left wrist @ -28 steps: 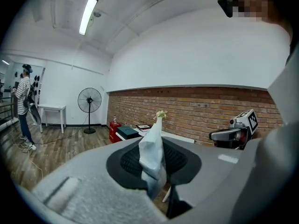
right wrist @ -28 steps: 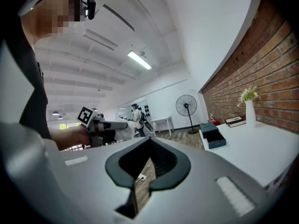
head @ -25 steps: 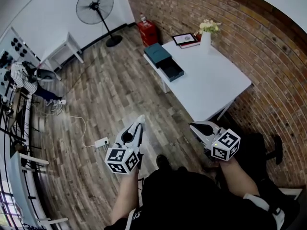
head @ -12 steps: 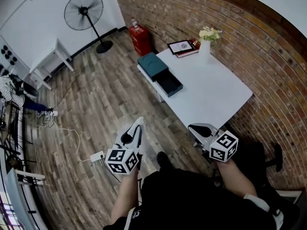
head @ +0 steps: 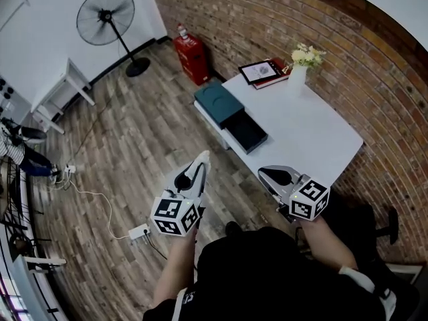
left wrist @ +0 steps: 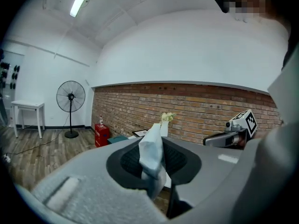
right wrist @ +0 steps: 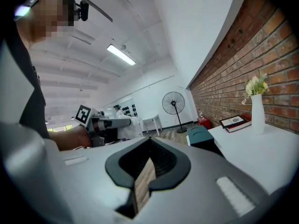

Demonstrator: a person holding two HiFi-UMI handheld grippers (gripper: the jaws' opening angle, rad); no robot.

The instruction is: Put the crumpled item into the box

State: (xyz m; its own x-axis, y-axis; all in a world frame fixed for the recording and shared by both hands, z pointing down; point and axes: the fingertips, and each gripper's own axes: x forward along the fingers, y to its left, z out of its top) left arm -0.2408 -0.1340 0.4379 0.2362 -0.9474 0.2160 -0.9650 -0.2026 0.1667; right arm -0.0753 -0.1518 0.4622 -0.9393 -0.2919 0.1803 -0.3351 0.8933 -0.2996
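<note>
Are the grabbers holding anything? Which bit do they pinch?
The left gripper pinches the white crumpled item around its middle, and its top pokes out past the jaws. The right gripper holds nothing.

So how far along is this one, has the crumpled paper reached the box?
Done: the white crumpled paper is picked up, pinched in the left claw. In hand: it is held above the wood floor, short of the white table. Left: reach the teal box at the table's edge, its dark tray open, and drop the paper in. The right claw is empty.
</note>
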